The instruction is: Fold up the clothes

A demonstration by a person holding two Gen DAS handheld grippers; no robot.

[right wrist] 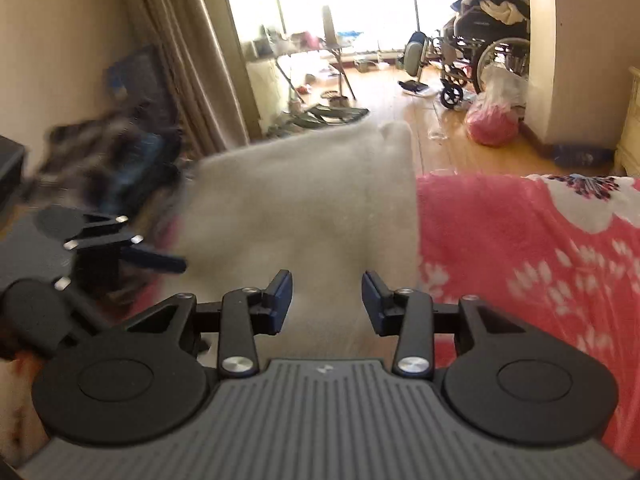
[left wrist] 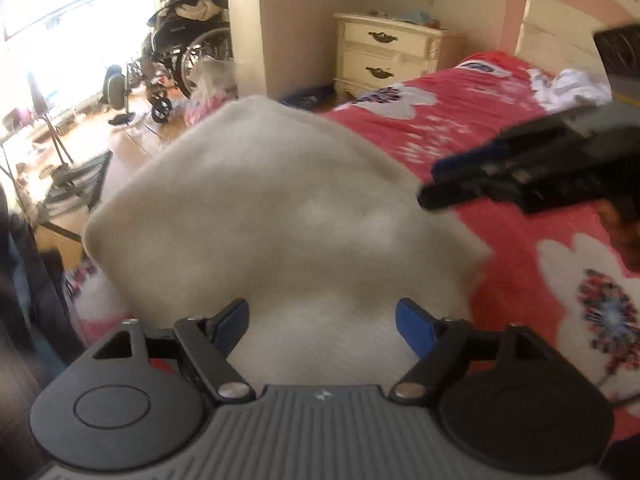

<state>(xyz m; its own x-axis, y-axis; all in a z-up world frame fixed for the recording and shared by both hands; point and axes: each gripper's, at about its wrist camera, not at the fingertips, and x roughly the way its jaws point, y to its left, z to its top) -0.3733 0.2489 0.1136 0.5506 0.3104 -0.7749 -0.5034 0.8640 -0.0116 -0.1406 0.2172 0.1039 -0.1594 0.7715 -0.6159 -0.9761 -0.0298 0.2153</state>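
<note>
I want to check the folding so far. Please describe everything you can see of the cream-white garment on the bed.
The cream-white garment looks soft and fuzzy, like fleece or knit. It lies fairly flat in a folded, roughly four-sided shape on the pink flowered blanket, reaching the bed's edge toward the wooden floor. No sleeves or collar can be made out. Both open grippers sit above it; neither visibly grips it.

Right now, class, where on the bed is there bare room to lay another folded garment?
Free: pink floral blanket between the cream garment and the white clothes by the headboard. Crowded: the bed's foot, under the cream garment.
</note>
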